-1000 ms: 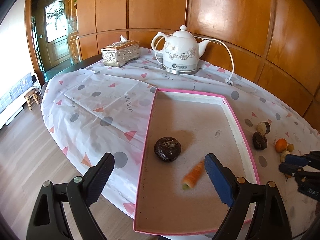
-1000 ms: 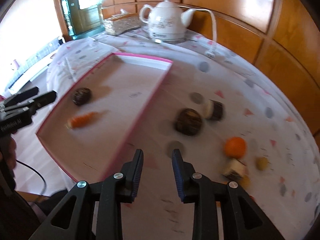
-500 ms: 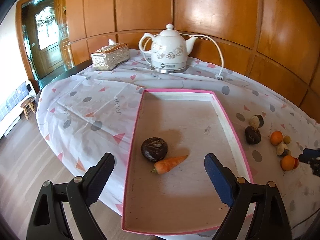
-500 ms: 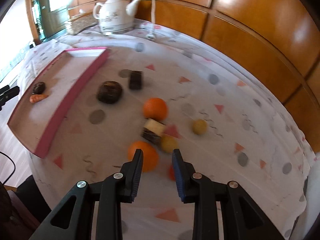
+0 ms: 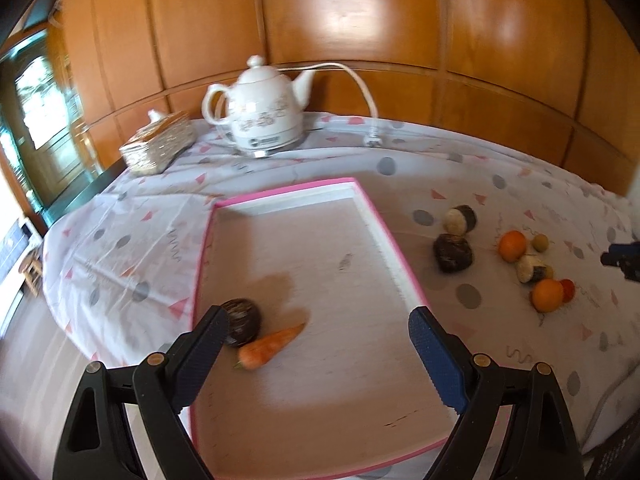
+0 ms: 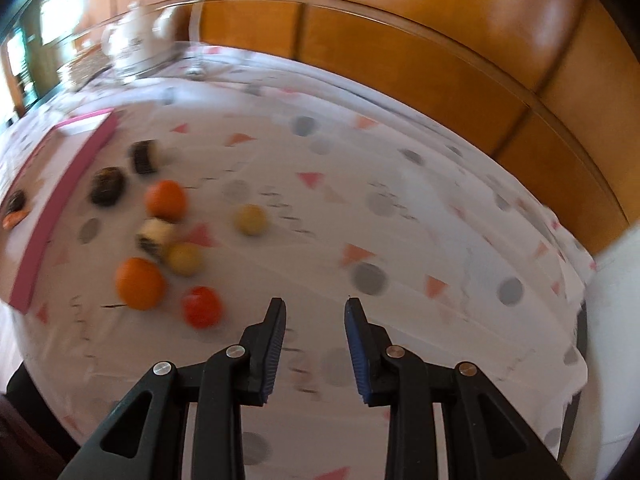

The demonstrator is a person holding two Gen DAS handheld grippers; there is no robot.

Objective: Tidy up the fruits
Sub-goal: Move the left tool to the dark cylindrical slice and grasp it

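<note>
The left gripper (image 5: 314,338) hangs over the near end of the shallow pink-rimmed rectangular tray (image 5: 390,240), its blue-padded jaws spread wide and holding nothing. Inside the tray, at about 8 o'clock of its floor, a small orange carrot (image 5: 269,345) lies tilted with its tip toward 2 o'clock, touching a dark round brown fruit (image 5: 242,321) just at its 10 o'clock.

Outside the tray, toward 3 o'clock on the white tablecloth with grey dots and pink triangles (image 5: 460,172), the loose pieces sit close together: a dark lumpy fruit (image 5: 453,253), a cut dark-skinned piece with pale flesh (image 5: 460,219), and two oranges (image 5: 512,245).

In the right wrist view, blurred, the right gripper (image 6: 315,338) is parted and empty above bare cloth. A small red round fruit (image 6: 202,306) lies at its 10 o'clock, near it.

A white ceramic electric kettle (image 5: 266,118) and a woven tissue box (image 5: 158,148) stand at the tray's 12 and 11 o'clock.
</note>
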